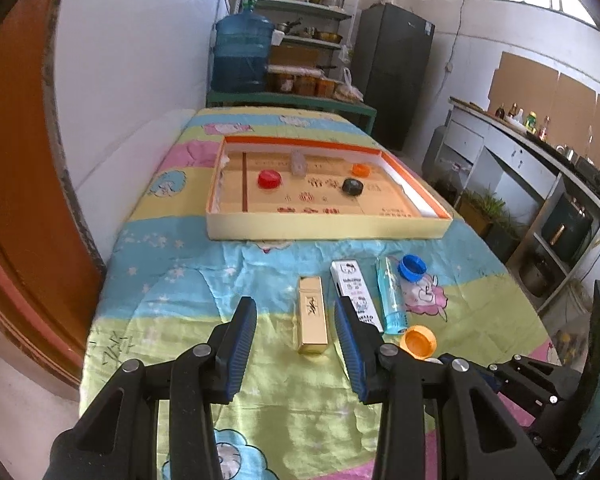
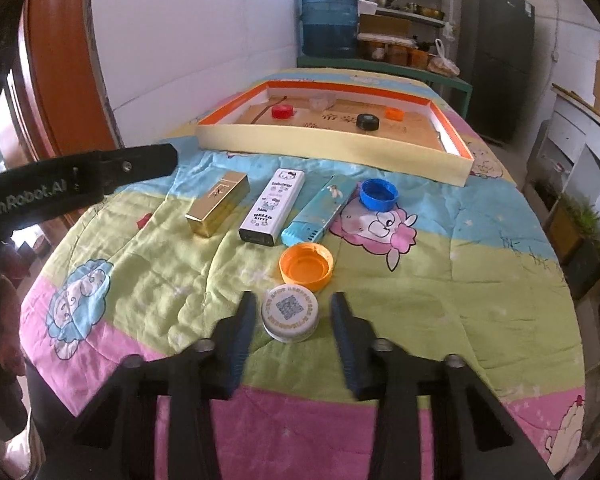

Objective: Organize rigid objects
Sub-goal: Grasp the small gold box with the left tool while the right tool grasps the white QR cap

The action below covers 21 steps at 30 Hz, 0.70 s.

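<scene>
Right now both pairs of tongs stand wide open and empty above the cartoon-print quilt. The right gripper has its fingers on either side of a white cap with a QR code, which lies flat on the cloth between them without touching either pad; it is the nearest piece to that hand. The left gripper points along a gold rectangular box, whose long axis runs away from the camera, nearly in line with the fingers, so the box sits lengthwise in the gap, closer to the right-hand finger. Beside it lie a white Hello Kitty box and a light blue box, parallel to it, with an orange cap and a blue cap near them. Farther off, the shallow cardboard tray already holds a red cap, a black cap and a small orange cap. Judging from this, closing on the white cap looks the readiest move.
</scene>
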Tool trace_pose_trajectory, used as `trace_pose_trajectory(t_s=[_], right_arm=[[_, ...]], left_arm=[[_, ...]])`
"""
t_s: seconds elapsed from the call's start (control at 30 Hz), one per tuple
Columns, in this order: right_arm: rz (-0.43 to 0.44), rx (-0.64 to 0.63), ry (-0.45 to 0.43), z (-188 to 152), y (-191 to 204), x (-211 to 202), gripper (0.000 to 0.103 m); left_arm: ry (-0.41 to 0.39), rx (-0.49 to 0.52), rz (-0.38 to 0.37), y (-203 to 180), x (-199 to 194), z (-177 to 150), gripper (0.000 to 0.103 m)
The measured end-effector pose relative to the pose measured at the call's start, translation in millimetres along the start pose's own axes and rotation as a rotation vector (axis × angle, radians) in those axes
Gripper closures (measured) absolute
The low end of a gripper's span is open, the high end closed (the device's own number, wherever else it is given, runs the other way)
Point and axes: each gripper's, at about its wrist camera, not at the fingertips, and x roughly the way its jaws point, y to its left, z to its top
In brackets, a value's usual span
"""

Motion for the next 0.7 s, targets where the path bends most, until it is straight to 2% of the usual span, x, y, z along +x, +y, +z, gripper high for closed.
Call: trace_pose_trajectory(t_s=[0.2, 0.5, 0.6, 0.7], right_arm=[[0.016, 0.022, -0.009, 0, -6, -2, 0.072], [0.021, 0.036, -0.022, 2, -14, -5, 0.072], [0.024, 0.04, -0.024, 3, -15, -5, 0.072], [0.029, 0.046, -0.024, 3, -17, -4, 0.072]], left_arm=[[0.053, 0.027, -0.014, -8, 22, -1, 0.062], [0.111, 0.059, 0.049, -13, 58, -3, 0.062], [0.135, 0.039, 0.04, -11, 64, -2, 0.066], [0.136, 0.01, 0.028, -7, 65, 0, 0.074]])
